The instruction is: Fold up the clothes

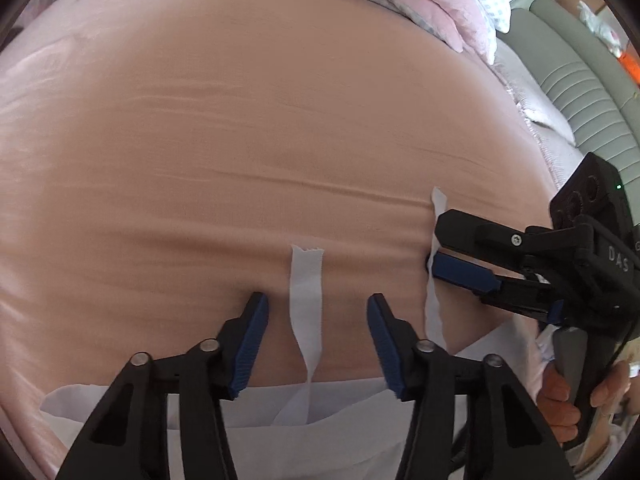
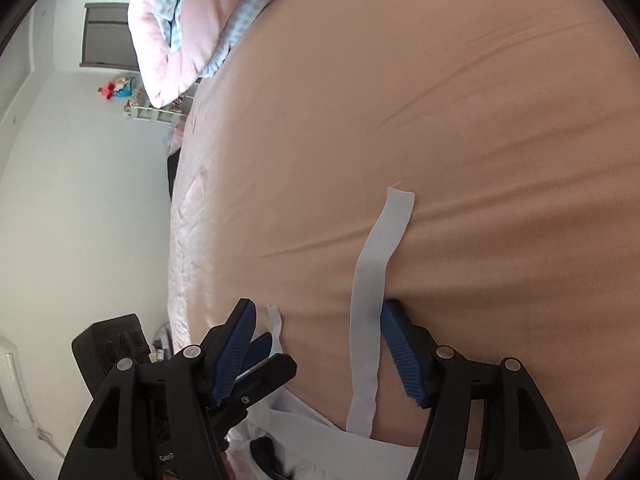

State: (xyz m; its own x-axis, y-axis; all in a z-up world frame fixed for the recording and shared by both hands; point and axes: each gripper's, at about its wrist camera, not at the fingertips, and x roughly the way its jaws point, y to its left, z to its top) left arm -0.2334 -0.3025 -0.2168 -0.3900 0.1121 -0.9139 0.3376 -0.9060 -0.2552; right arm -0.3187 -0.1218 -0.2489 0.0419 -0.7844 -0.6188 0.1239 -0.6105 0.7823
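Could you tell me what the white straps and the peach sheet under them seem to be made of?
White straps: thin woven fabric, matte; one twists limply and its end looks frayed. Peach sheet: smooth, faintly lustrous cloth, probably cotton or a blend, with soft shallow creases.

Soft daylight, even, no glare; heavy fisheye warp w/ dark vignette at edges; slightly soft focus.

Smooth peach-pink bedsheet [image 1: 260, 120]; rumpled pink-and-blue checked quilt [image 2: 176, 28] at its far edge; grey ribbed upholstered sofa [image 1: 580, 92] beside it.
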